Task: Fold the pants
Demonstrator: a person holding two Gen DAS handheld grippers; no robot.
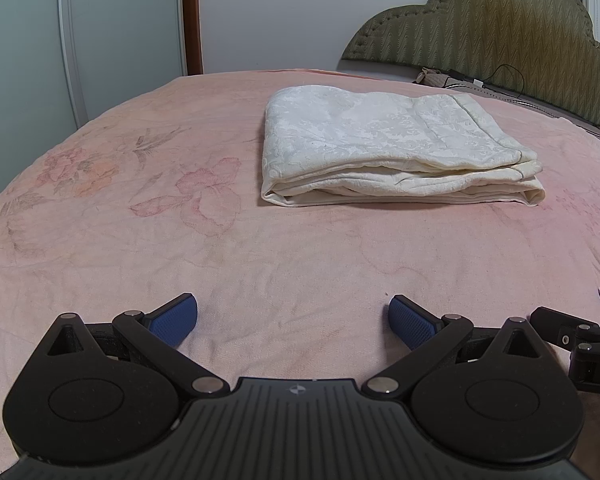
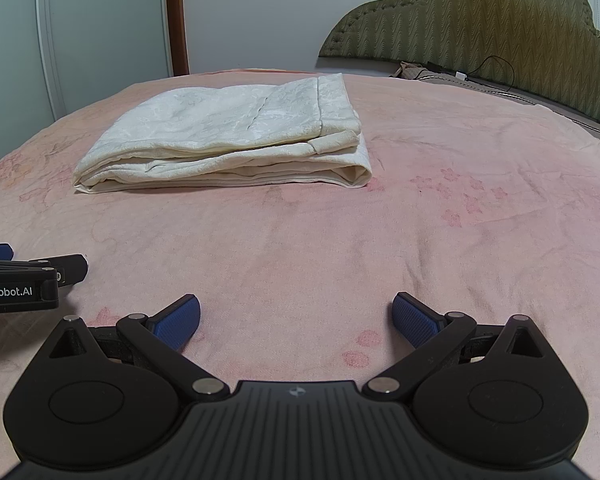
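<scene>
So the cream pants (image 1: 396, 152) are already folded into a neat flat bundle, sitting on the pink floral bedspread (image 1: 140, 240) toward the far side of the bed. From the left wrist view the bundle is a bit right of centre; from the right wrist view it's left of centre, so it lies roughly between the two tools, well ahead of both. The folded edges stack up along the near side, and a waistband or hem seam runs across the right end.

The left gripper (image 1: 293, 320) has its jaws spread wide with nothing between them, blue pads (image 1: 176, 318) just above or on the bedspread, can't tell which. Same deal with the right gripper (image 2: 296, 320): jaws wide apart, empty, low over the near part of the bed. They sit side by side, close together; each one pokes into the edge of the other's camera view.

Far right there's a green padded headboard (image 1: 500, 40) with a black cable (image 1: 508, 76) trailing along its base. Far left is a pale wardrobe door (image 1: 100, 40) and a brown wooden strip (image 1: 191, 16) beside it.
</scene>
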